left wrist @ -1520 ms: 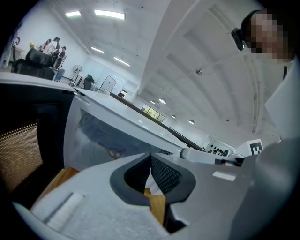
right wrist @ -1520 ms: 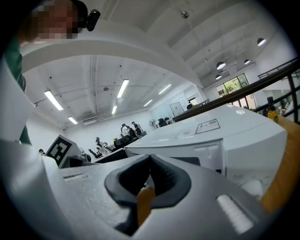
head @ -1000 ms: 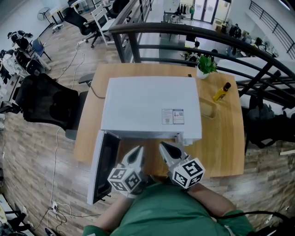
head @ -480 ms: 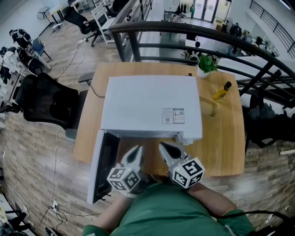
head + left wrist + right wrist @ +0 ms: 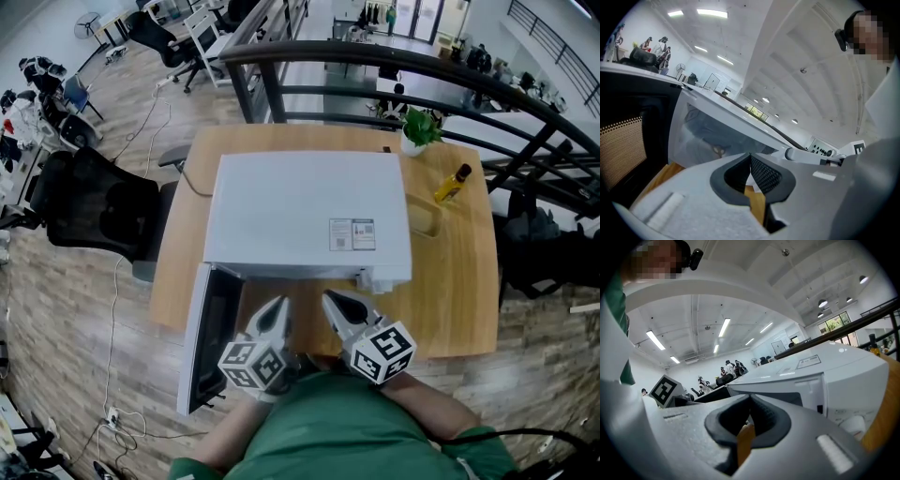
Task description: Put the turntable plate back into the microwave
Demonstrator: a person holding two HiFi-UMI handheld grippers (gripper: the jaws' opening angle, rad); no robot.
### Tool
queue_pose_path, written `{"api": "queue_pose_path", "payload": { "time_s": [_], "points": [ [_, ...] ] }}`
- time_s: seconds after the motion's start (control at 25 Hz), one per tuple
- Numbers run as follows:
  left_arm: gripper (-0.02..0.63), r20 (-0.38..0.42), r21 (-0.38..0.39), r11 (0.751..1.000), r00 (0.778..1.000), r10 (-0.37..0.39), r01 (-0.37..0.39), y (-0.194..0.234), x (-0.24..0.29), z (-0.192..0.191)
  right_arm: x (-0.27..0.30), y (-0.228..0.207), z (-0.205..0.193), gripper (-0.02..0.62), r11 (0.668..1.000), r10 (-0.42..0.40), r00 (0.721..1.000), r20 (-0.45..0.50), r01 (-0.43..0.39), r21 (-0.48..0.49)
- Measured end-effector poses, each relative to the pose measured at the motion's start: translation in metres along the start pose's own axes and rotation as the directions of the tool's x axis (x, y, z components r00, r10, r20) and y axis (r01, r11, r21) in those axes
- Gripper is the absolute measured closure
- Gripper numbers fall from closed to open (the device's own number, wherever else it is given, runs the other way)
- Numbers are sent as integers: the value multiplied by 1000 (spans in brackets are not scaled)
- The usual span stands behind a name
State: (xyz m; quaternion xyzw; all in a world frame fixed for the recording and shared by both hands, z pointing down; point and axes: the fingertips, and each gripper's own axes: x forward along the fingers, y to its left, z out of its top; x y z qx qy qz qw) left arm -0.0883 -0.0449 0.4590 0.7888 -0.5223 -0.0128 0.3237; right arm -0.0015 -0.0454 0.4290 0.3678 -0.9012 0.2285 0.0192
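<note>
A white microwave (image 5: 305,216) stands on the wooden table (image 5: 455,300), its door (image 5: 211,337) swung open toward the front left. Both grippers hover side by side at the table's front edge, just before the microwave's opening. My left gripper (image 5: 279,305) is shut and holds nothing. My right gripper (image 5: 330,300) is likewise shut and holds nothing. The left gripper view has the shut jaws (image 5: 750,157) before the open cavity (image 5: 708,133). In the right gripper view the shut jaws (image 5: 750,401) face the microwave's front (image 5: 820,376). No turntable plate is clearly visible; a pale see-through thing (image 5: 422,222) lies right of the microwave.
A potted plant (image 5: 420,131) and a yellow bottle (image 5: 451,186) stand on the table's far right. A black office chair (image 5: 94,211) sits left of the table. A dark railing (image 5: 403,70) runs behind it. A cable (image 5: 192,187) leaves the microwave's left side.
</note>
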Motion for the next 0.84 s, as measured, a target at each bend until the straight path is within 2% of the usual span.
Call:
{"api": "queue_pose_path", "payload": {
  "time_s": [0.84],
  "points": [
    [595, -28, 2, 1000, 1000, -8, 8, 4, 10, -5, 10, -2, -6, 592, 1000, 5, 1000, -19, -5, 17]
  ]
}}
